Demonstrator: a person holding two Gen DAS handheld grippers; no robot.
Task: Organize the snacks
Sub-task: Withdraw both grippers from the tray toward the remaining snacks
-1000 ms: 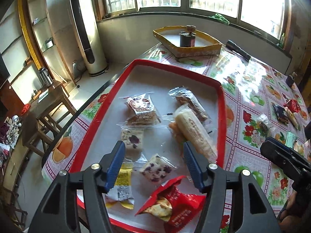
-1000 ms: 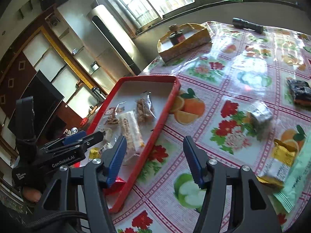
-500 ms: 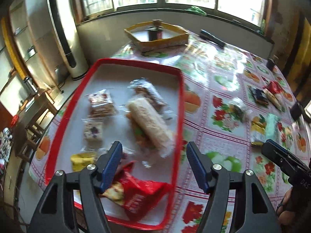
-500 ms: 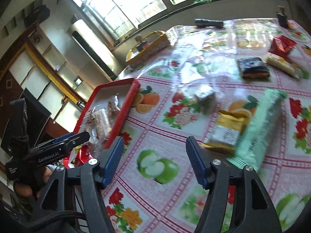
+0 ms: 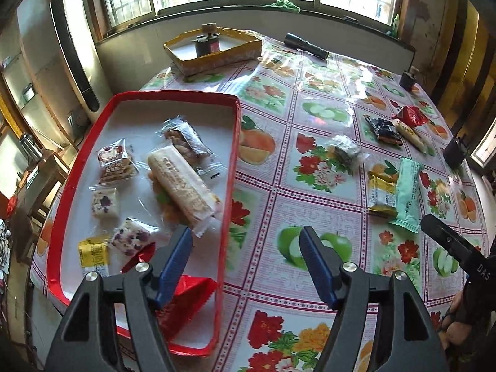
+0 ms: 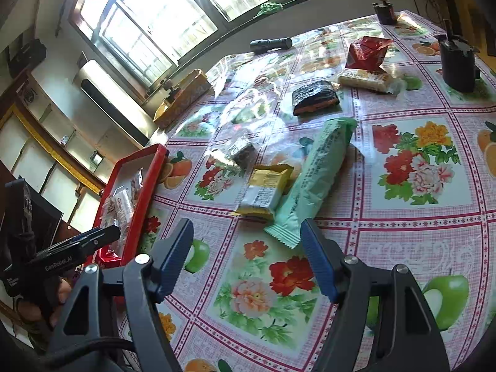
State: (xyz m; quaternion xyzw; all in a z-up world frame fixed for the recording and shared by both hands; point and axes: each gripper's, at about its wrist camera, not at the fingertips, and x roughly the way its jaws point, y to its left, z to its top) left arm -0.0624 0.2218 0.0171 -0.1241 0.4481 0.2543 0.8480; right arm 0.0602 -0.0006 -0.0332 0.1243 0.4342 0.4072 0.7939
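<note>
Both tongs (image 5: 245, 259) (image 6: 246, 254) opening, nothing between; green packet (image 6: 319, 170) near right, seemingly untouched.

A red tray (image 5: 231, 167) holds several wrapped snacks lying flat; a pale green packet (image 6: 319, 167) and yellow packet (image 6: 266, 190) lie touching on the worktop (image 6: 403, 226).

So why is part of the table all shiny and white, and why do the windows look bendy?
In the right wrist view, sunlight from the windows bounces off the glossy tablecloth, washing out its pattern near the flashlight. In the left wrist view the same glare sits by the yellow box. Both cameras are fisheye, so straight window frames curve and corners go dark.
</note>
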